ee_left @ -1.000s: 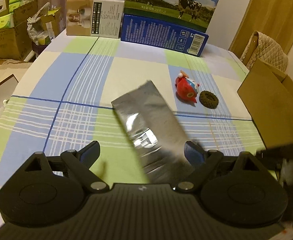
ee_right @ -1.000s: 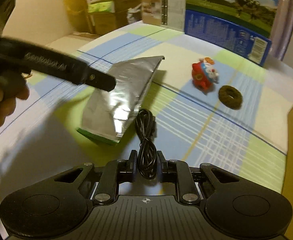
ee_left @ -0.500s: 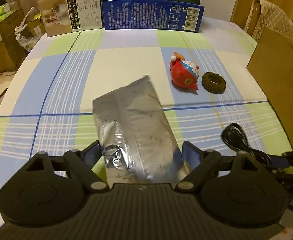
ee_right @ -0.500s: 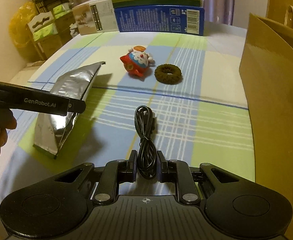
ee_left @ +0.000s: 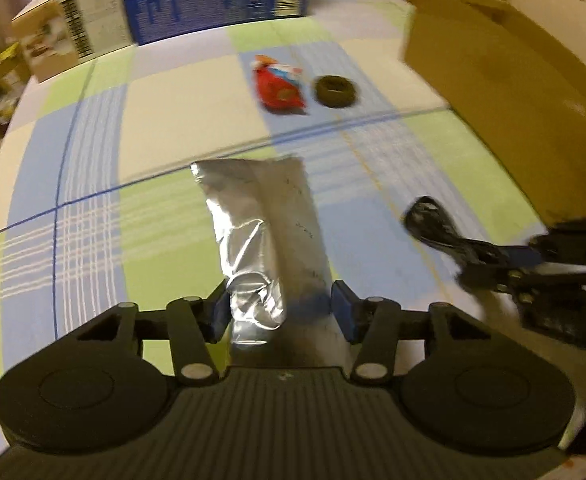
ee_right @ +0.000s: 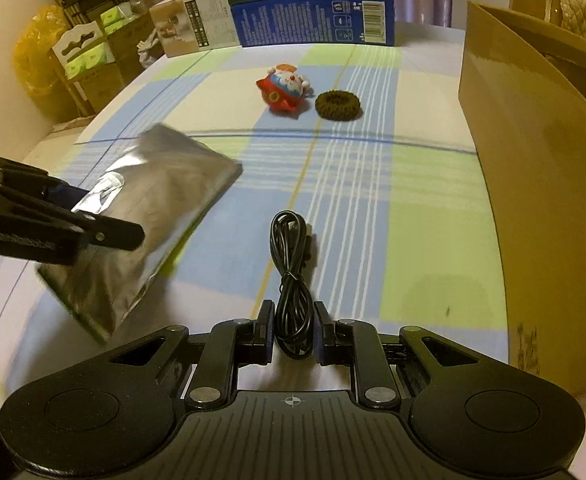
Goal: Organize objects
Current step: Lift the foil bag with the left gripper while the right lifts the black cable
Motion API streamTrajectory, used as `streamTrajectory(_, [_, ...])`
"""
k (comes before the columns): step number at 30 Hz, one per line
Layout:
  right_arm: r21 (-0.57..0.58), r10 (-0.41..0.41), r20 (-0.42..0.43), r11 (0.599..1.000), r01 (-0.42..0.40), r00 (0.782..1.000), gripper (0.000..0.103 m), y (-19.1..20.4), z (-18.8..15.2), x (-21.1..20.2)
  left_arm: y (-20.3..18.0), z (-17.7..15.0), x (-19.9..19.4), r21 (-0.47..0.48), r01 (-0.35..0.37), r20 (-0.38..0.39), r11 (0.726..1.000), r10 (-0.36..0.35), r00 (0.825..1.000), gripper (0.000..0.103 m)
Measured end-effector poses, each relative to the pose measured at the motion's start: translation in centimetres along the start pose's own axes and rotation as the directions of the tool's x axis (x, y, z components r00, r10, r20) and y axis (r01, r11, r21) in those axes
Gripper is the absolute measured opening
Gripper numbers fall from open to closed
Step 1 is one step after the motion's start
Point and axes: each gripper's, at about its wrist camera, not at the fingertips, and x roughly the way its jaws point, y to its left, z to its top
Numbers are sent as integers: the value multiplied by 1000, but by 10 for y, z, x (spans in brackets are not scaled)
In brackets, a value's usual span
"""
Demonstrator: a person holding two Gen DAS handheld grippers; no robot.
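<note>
My left gripper (ee_left: 279, 314) is shut on a silver foil pouch (ee_left: 267, 236) and holds it above the checked tablecloth; the pouch also shows in the right wrist view (ee_right: 145, 216), with the left gripper (ee_right: 69, 216) clamped on its near end. My right gripper (ee_right: 291, 328) is shut on a coiled black cable (ee_right: 291, 264), which also shows at the right of the left wrist view (ee_left: 437, 226). A red and white toy (ee_right: 283, 88) and a dark ring-shaped hair tie (ee_right: 337, 106) lie side by side further back on the table.
An open brown cardboard box (ee_right: 533, 168) stands along the right edge of the table. A blue milk carton box (ee_right: 313, 20) and a beige box (ee_right: 191, 30) stand at the far edge. Stacked boxes and a yellow bag (ee_right: 37, 56) are beyond the table on the left.
The left gripper has closed on the foil pouch, lifted it and swung it towards the right. The right gripper still holds the cable and has turned slightly towards the cardboard box.
</note>
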Motion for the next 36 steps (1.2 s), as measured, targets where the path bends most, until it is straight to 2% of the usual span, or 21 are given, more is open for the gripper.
streamTrajectory(2, [5,-4,3,1000,4,1000,16,1,-4,-1,-2,-5,-10,0,-6,9,1000,6,1000,47])
streamTrajectory(4, [2,-12,-2,1000,12,1000,16,2,-5,0,-2,-8,-16,-10,-32,23,999,32,999,52])
streamTrajectory(5, [-4,-19,5,1000,19,1000,19,3,-4,0,0,-9,-18,-29,-47,32,998,48,998,60])
streamTrajectory(6, [-13,-26,16,1000,26,1000,25,3,-3,-1,1,-9,-21,-46,-56,37,997,57,998,65])
streamTrajectory(7, [-22,-34,26,999,35,999,29,4,-2,-1,2,-9,-22,-60,-58,43,997,61,997,66])
streamTrajectory(8, [-31,-38,39,999,39,998,38,4,0,-2,2,-7,-22,-67,-56,48,996,59,997,66])
streamTrajectory(9, [-38,-40,54,998,42,998,43,3,0,-2,1,-5,-22,-68,-54,49,996,58,997,70])
streamTrajectory(13, [-66,-21,56,998,25,998,44,2,6,4,-4,7,-13,-37,-52,39,998,54,998,73])
streamTrajectory(17, [-127,-39,40,991,43,998,44,5,10,15,-7,18,2,0,-37,0,999,37,999,73])
streamTrajectory(21, [-108,-46,29,993,49,999,42,0,15,22,-6,24,14,23,-29,-36,999,30,999,73])
streamTrajectory(24, [-108,-47,33,993,50,998,26,0,15,23,-3,25,19,25,-19,-54,1000,20,998,72])
streamTrajectory(27, [-120,-62,36,991,66,997,16,2,14,22,0,24,22,14,0,-68,1000,1,998,70])
streamTrajectory(32, [-97,-63,37,993,66,997,14,0,13,19,4,25,27,-7,26,-89,1000,-27,996,66])
streamTrajectory(36, [-89,-63,45,994,67,997,14,-1,13,19,8,26,34,-37,22,-120,999,-26,992,61])
